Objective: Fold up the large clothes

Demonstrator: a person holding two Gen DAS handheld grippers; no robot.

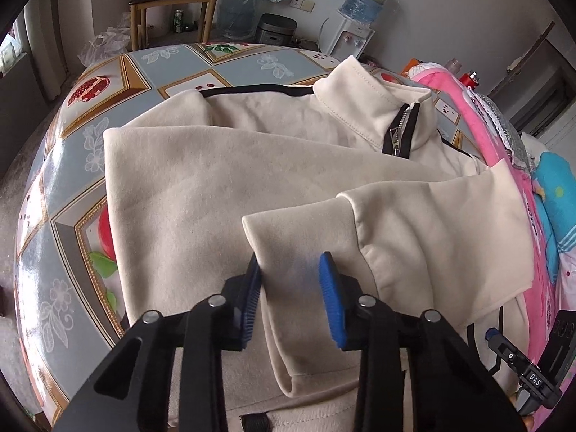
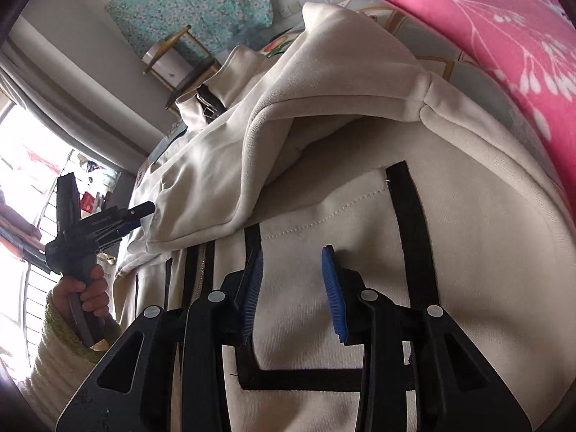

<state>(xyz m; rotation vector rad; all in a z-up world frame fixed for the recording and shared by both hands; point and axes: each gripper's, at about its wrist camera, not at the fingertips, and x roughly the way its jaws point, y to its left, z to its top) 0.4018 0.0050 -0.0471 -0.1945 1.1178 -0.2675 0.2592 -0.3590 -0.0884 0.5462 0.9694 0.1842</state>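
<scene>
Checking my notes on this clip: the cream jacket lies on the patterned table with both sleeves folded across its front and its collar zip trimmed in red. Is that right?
One detail is wrong. The zip at the collar of the cream jacket is trimmed in black, not red, as the left wrist view shows. The rest stands: the jacket lies on the patterned table with its sleeves folded across the front.

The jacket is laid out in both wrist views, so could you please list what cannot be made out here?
- Left wrist: the jacket's hem is cut off by the bottom edge and hidden behind the left gripper.
- Left wrist: whether the pads pinch the cuff is unclear; it lies between them.
- Right wrist: the right gripper hides the pocket trim below it.
- Right wrist: the window is glared out.
</scene>
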